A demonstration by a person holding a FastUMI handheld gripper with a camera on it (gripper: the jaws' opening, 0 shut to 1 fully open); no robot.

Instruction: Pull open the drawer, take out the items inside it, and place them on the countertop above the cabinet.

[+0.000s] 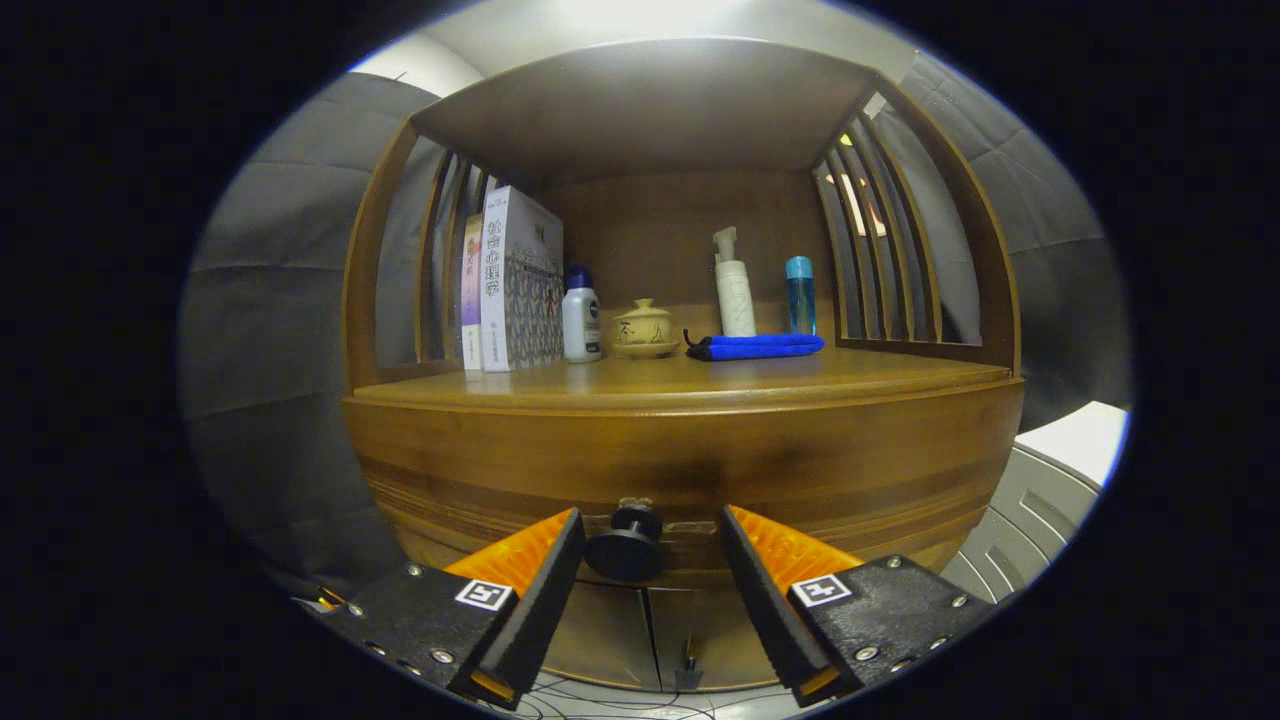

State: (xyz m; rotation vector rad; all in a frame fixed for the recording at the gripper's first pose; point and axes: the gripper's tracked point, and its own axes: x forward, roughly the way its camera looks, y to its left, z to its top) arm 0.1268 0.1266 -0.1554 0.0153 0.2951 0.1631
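Wooden drawer (690, 470) closed; dark round knob (627, 548) between open gripper (650, 540) fingers.

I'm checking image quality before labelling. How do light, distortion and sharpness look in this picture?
Gripper view: fisheye bends the countertop edge and drawer front into bows; a bright glare sits above the shelf roof; a dark shadow lies on the drawer above the knob; the books and bottles stay sharp; the open tool straddles the knob, its fingers not touching it.

Camera close before drawer knob (626, 543); seemingly facing cabinet (680, 450) squarely.
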